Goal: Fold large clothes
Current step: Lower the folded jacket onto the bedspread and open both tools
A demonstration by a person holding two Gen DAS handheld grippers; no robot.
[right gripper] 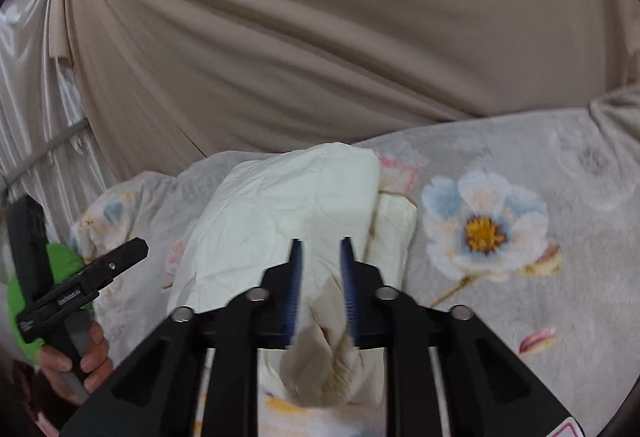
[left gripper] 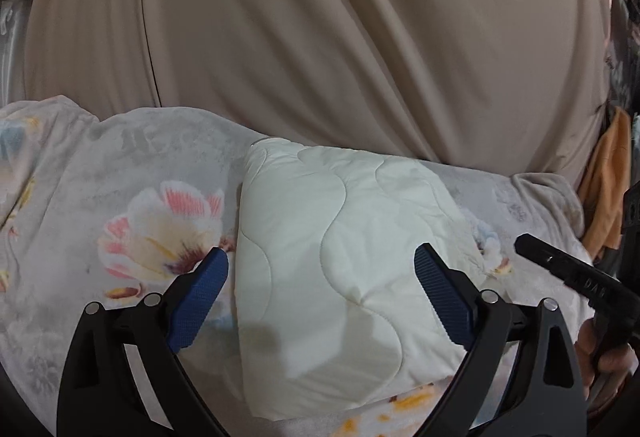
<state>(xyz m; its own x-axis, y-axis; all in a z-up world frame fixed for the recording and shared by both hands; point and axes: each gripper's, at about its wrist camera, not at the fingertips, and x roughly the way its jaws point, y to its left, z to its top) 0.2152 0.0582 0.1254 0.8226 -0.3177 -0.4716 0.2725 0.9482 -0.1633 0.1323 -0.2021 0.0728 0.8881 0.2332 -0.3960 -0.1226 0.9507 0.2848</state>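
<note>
Seemingly right gripper [right gripper: 322, 249] pinches the quilt [right gripper: 280, 205]; left gripper [left gripper: 320, 265] gapes wide.

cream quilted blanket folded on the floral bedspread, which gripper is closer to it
Right. The right gripper is over the cream quilted blanket, its narrowly parted fingers appearing to pinch a bunched fold. The left gripper hovers wide open above it, holding nothing.

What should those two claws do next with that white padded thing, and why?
Probably draw the right gripper back, off the quilt. The quilt already lies as a compact folded block on the floral blanket, and the left gripper hangs wide open, holding nothing.
</note>
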